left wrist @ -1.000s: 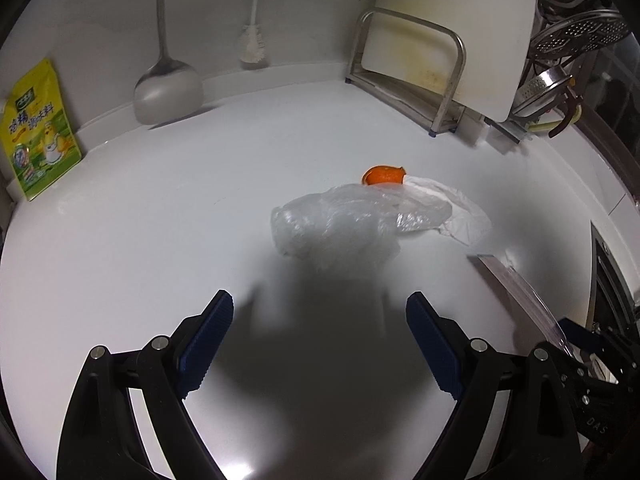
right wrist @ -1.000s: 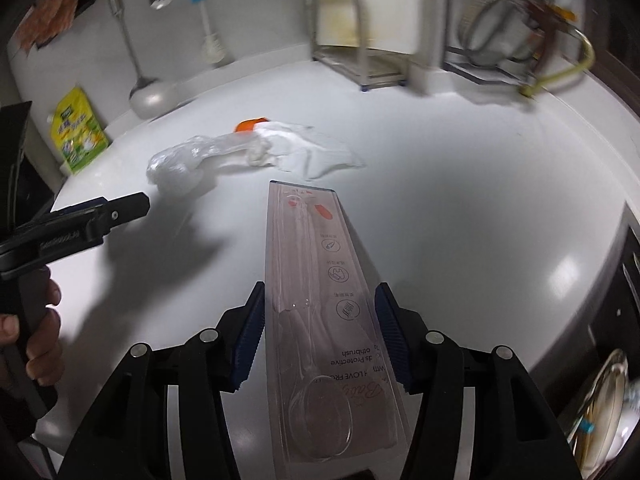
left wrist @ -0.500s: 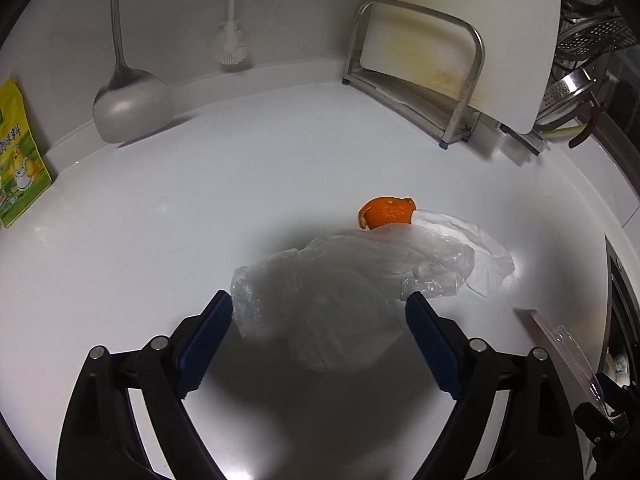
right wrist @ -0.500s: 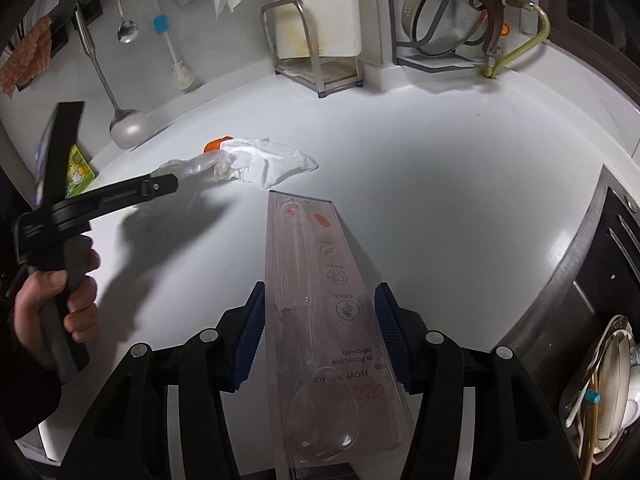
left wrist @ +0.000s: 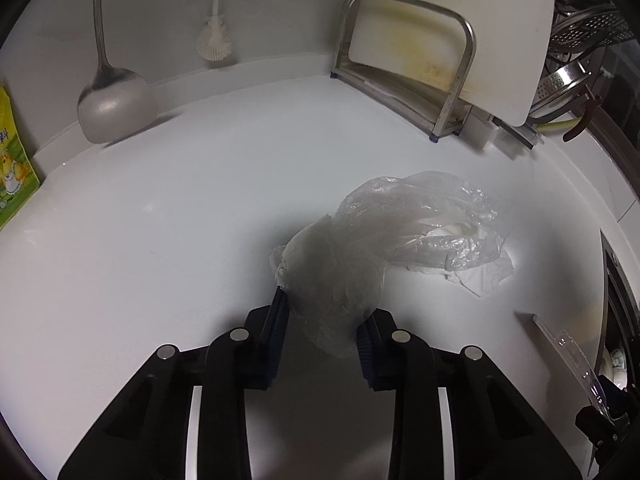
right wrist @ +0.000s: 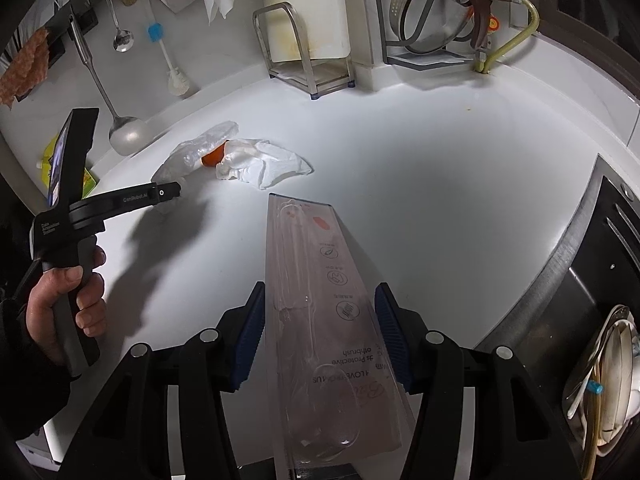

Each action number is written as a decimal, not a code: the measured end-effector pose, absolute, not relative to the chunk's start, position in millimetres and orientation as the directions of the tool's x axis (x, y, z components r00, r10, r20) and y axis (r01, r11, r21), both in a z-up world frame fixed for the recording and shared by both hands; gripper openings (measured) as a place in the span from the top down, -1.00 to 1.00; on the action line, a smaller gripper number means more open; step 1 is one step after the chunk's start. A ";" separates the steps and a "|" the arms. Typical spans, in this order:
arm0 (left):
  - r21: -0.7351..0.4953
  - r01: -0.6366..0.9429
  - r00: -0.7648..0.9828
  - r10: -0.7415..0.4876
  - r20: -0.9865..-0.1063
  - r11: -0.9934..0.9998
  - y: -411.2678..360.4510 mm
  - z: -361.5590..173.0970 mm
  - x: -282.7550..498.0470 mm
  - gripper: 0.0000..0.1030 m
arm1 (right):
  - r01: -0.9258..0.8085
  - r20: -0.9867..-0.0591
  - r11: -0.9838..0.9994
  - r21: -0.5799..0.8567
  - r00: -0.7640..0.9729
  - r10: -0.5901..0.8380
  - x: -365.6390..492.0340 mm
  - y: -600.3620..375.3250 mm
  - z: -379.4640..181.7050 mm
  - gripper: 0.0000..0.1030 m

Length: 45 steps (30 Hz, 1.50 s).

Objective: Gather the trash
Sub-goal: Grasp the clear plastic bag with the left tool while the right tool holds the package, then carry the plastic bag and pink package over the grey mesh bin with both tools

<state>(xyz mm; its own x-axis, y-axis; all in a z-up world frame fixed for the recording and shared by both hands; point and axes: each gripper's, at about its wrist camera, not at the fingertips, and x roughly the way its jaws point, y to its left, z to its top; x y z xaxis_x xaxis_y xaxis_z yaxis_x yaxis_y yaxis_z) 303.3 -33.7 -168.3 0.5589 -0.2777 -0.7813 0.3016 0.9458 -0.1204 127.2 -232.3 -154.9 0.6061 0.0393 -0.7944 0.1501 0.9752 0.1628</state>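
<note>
Left wrist view: the left gripper (left wrist: 322, 326) points down at a white counter (left wrist: 180, 216). Its jaws are closing, with the near end of a crumpled clear plastic bag (left wrist: 384, 236) bunched between the two blue pads (left wrist: 278, 328); the left pad touches the film, and the right pad sits against its edge. The rest of the bag trails up and to the right across the counter, lying over a crumpled white paper towel (left wrist: 486, 276). Against the back wall hang a metal ladle (left wrist: 114, 104) and a white bottle brush (left wrist: 214, 42). A stained white cutting board (left wrist: 452, 32) leans in a steel rack (left wrist: 408, 80). A yellow-green packet (left wrist: 14, 172) shows at the left edge.

Right wrist view: the right gripper (right wrist: 320, 334) is clamped on a long clear toothbrush package (right wrist: 320, 280), its blue pads pressed against both long sides. The package sticks out forward over the counter (right wrist: 460, 184). Farther off to the left, the plastic bag (right wrist: 192, 152) lies on the counter, with a piece of orange peel (right wrist: 213, 157) just beside it, touching the paper towel (right wrist: 268, 164). The left gripper (right wrist: 170, 192) reaches the bag's near end from the left, held by a person's hand (right wrist: 70, 300). At the back stand the cutting board (right wrist: 308, 8) in its rack (right wrist: 296, 60) and steel bowls (right wrist: 432, 4) in a second rack. A sink (right wrist: 592, 280) lies at the right, with dishes in it.
</note>
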 end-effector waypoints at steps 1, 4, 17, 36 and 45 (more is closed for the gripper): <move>-0.117 0.303 0.566 -0.277 -0.776 0.946 -33.2 -165.2 300.1 0.41 | 0.149 -0.794 0.975 0.164 0.607 0.041 126.8 -232.2 -154.0 -0.02; -0.112 0.305 0.577 -0.277 -0.768 0.946 -30.0 -156.2 290.5 0.41 | 0.141 -0.792 0.977 0.159 0.609 0.041 124.5 -230.3 -149.9 0.00; -0.094 0.286 0.601 -0.255 -0.757 0.954 -2.7 -127.7 225.1 0.41 | 0.086 -0.782 0.985 0.149 0.620 0.064 104.2 -221.7 -131.5 0.01; -0.075 0.168 0.631 -0.165 -0.758 0.983 20.8 -90.6 62.8 0.41 | -0.089 -0.749 0.982 0.166 0.636 0.184 16.6 -215.1 -87.1 0.01; -0.068 0.125 0.630 -0.132 -0.766 0.990 16.9 -90.7 -18.5 0.41 | -0.171 -0.766 0.973 0.155 0.601 0.228 -44.6 -218.5 -86.0 0.01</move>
